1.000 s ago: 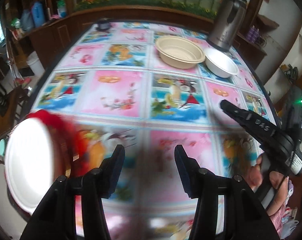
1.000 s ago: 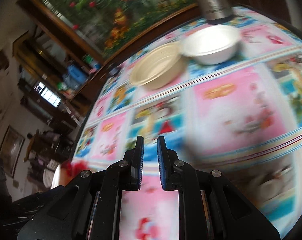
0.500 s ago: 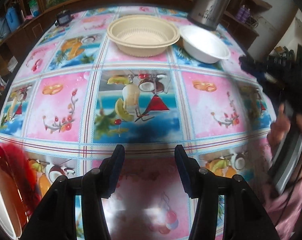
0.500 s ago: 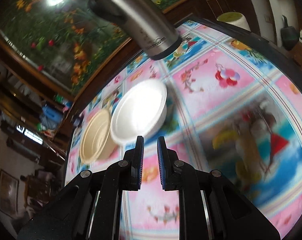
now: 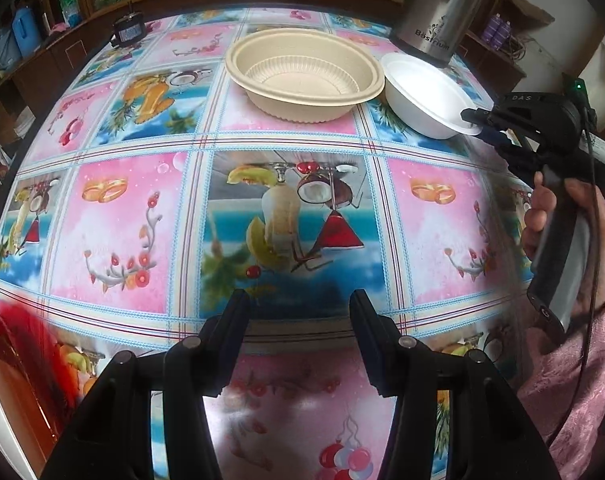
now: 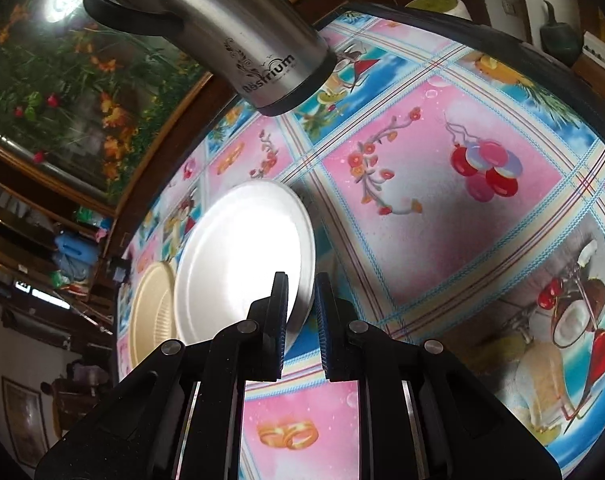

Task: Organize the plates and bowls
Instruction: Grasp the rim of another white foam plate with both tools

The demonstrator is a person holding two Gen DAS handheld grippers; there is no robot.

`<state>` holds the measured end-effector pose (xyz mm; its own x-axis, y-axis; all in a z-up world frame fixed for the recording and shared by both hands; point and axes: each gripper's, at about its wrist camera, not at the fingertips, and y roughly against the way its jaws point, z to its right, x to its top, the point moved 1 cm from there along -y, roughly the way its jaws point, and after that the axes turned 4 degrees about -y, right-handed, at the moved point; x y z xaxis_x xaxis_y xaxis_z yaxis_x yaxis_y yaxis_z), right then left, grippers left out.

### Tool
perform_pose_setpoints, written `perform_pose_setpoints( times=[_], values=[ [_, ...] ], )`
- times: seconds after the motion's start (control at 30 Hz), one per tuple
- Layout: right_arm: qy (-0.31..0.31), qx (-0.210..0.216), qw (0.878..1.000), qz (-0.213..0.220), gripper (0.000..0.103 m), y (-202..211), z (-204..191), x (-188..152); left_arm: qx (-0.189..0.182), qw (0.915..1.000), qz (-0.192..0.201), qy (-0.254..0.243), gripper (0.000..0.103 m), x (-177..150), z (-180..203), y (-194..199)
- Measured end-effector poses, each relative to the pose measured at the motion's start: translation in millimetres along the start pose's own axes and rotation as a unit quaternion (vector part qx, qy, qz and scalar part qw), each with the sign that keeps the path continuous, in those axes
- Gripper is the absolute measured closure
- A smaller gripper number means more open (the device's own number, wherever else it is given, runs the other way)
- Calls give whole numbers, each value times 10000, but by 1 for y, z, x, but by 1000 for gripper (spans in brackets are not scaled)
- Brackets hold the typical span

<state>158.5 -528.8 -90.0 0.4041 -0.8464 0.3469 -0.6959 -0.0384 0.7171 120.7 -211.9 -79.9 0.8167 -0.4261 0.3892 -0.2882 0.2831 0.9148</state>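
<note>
A beige ribbed bowl [image 5: 304,74] and a white bowl [image 5: 424,94] stand side by side at the far side of the table. My right gripper [image 6: 300,320] is open a little, one finger on each side of the white bowl's near rim [image 6: 298,312]; the bowl [image 6: 242,256] fills the view ahead, with the beige bowl [image 6: 152,312] behind it. The right gripper also shows in the left wrist view [image 5: 476,122] at that rim. My left gripper [image 5: 300,312] is open and empty above the table's near middle. A white plate with a red pattern [image 5: 6,380] lies at the near left edge.
A steel kettle [image 5: 442,4] stands just behind the white bowl, also seen in the right wrist view [image 6: 238,32]. A small dark object [image 5: 128,32] sits at the far left corner. The table carries a patterned pink and blue cloth [image 5: 286,216].
My right gripper has swung toward the white bowl, opened a little and come to straddle its rim. My left gripper has moved forward over the table, away from the white plate.
</note>
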Motion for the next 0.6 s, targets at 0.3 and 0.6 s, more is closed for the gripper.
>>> perform_pose_setpoints(
  times=[0.3, 0.6],
  values=[
    [334, -236, 9991, -111, 96, 13, 7, -6, -252, 9996, -33, 104, 51, 15, 1, 1],
    [1294, 50, 9893, -676, 96, 64, 20, -29, -953, 9931, 188, 659, 26, 56, 13, 7]
  ],
)
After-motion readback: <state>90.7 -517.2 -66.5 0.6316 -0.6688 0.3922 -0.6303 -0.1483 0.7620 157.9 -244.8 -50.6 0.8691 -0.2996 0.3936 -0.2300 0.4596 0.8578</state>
